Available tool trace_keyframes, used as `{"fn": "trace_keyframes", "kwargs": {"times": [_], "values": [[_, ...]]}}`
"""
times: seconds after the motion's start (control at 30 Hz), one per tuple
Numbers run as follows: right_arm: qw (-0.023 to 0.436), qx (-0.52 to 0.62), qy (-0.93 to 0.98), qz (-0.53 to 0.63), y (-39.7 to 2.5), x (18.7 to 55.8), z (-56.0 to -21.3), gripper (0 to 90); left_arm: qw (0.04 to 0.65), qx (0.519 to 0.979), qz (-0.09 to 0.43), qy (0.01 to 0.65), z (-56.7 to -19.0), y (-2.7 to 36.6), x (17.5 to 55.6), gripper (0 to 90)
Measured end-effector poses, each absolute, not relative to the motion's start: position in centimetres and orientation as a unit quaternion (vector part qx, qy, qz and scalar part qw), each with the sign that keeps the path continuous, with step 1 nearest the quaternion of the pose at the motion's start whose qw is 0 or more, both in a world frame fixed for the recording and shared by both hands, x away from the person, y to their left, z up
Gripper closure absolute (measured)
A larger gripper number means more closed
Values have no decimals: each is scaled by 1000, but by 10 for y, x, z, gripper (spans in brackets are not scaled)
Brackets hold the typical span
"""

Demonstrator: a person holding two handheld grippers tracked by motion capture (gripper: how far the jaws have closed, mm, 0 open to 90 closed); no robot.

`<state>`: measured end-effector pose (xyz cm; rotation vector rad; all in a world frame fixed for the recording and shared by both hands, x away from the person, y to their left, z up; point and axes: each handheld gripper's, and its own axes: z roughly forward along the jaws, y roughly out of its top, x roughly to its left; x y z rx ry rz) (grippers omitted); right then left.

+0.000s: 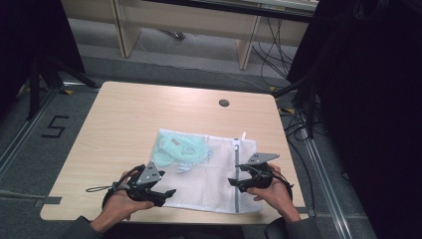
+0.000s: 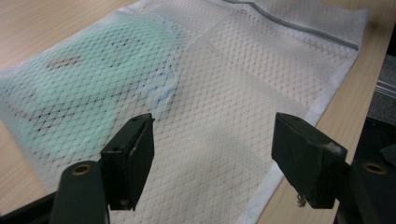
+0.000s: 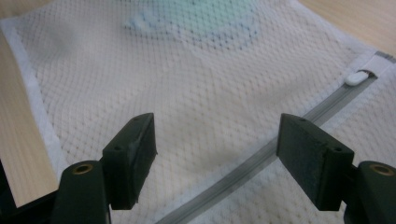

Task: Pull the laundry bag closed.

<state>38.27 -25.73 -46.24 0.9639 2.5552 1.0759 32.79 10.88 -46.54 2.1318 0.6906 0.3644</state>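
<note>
- Nearest the high camera are our two hands at the front edge of the bench [image 1: 124, 107], each holding a tool
- Our left tool [image 1: 164, 193] sits at the near left corner of the white mesh laundry bag [image 1: 209, 181]; its jaws stand wide apart with nothing between them, as the left gripper view [image 2: 212, 163] shows
- Our right tool [image 1: 233, 182] hovers over the right part of the bag, just beside the grey zipper [image 1: 236, 179]; its jaws are also wide and empty in the right gripper view [image 3: 215, 158]
- The bag lies flat on the near half of the bench, its near hem close to the bench edge
- A pale green garment [image 1: 179, 149] is inside the bag, at its far left end, seen through the mesh [image 2: 88, 79]
- The white zipper pull [image 3: 357, 77] rests at the far end of the zipper track; we cannot tell for sure from here whether the zipper is closed along its whole length
- We judge the loading done, since the garment is already in the bag; what is left seems to be the zipper, or lifting the bag away
- Neither tool grips the mesh or the pull yet, so that step has not started
</note>
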Motion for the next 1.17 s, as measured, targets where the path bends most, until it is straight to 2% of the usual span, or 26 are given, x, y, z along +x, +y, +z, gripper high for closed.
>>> {"fn": "trace_keyframes", "kwargs": {"times": [0.4,0.6,0.7,0.73,1.17], "values": [[102,328,874,345,-261,364,-472,252,423,846,151,289,-464,119,323,273],[121,322,876,338,-264,357,-474,236,416,848,158,287,-463,124,322,268],[110,333,875,334,-267,351,-474,233,420,846,153,291,-463,125,321,266],[121,325,875,338,-268,351,-476,233,420,846,153,291,-463,125,321,265],[127,322,880,325,-269,350,-476,232,421,843,151,298,-466,123,323,263]]}}
